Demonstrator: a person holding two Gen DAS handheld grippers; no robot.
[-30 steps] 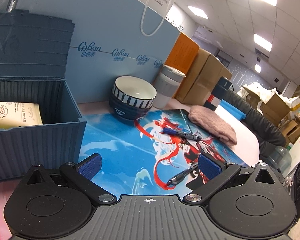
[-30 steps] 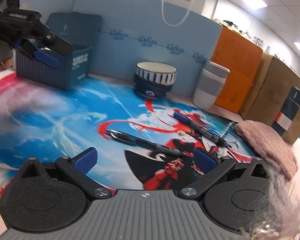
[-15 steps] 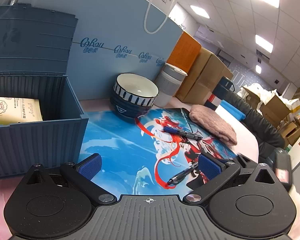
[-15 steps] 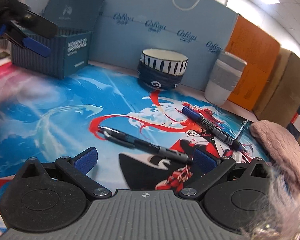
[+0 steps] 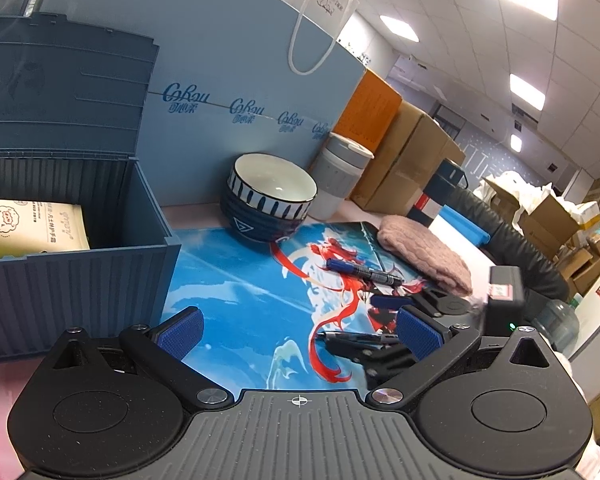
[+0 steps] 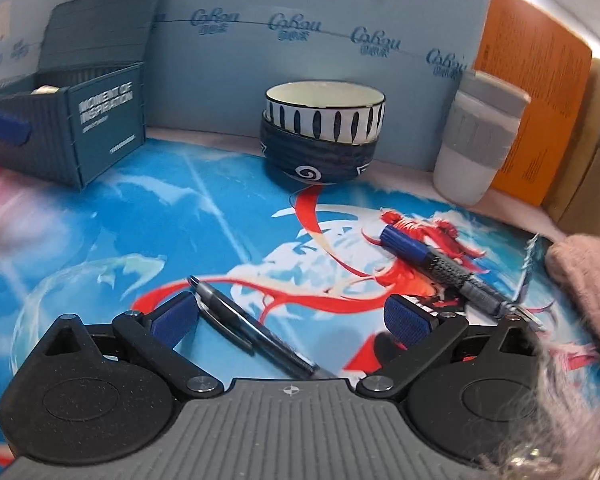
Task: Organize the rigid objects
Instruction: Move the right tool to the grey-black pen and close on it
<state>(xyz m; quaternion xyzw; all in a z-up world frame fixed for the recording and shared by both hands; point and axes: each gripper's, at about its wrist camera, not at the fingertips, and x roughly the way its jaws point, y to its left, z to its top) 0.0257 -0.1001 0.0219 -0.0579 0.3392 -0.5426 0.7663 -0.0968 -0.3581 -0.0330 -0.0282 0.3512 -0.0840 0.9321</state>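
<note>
Two low wrist views (shared bowl [image 5: 270, 196])

Right gripper [image 6: 290, 316] is hovering low over the mat [image 6: 148, 216], jaws spread wide, with the black pen [image 6: 256, 330] lying slantwise in the gap between them. At two o'clock the blue-capped pen [image 6: 440, 266] is lying just beyond the right fingertip, and the pink knit cloth [image 6: 584, 280] is crowding three o'clock. Stacked bowls [image 6: 322, 136] are blocking twelve, the grey cup [image 6: 478, 140] one o'clock, the storage box [image 6: 80, 120] ten. Bare mat is lying open between nine and eleven.
</note>
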